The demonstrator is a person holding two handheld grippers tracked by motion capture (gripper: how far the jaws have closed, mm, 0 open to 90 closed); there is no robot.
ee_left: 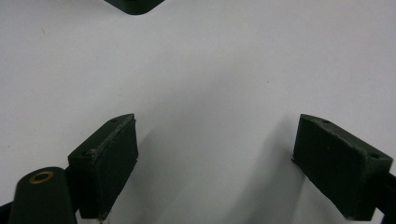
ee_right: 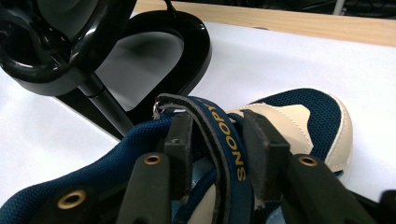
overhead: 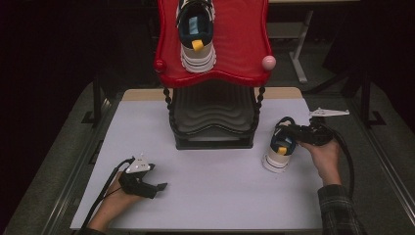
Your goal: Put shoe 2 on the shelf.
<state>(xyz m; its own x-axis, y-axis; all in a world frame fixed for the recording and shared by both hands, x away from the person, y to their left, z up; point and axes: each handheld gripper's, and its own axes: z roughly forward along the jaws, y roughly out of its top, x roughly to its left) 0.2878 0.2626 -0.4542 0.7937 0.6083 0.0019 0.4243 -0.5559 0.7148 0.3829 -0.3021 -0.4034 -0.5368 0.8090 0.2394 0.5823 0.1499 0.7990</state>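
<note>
Right hand-held gripper (overhead: 288, 133) at the navy-and-cream strap sneaker (overhead: 278, 151) standing on the white counter (overhead: 220, 196), jaws narrowed onto the sneaker's top. Seen in the right gripper view: the two black pads pinching the navy strap with yellow lettering (ee_right: 223, 140) and the upper beneath it, cream toe cap beyond the jaws, black base of the rack (ee_right: 140, 60) beyond and to the left. Left hand-held gripper (overhead: 159, 186) low over the counter, well apart from the sneaker, jaws spread wide with nothing but bare white surface between them. Farther off, behind both grippers, a two-tier rack with a red wavy plastic top shelf (overhead: 244, 44) carrying a matching second sneaker (overhead: 196, 34).
</note>
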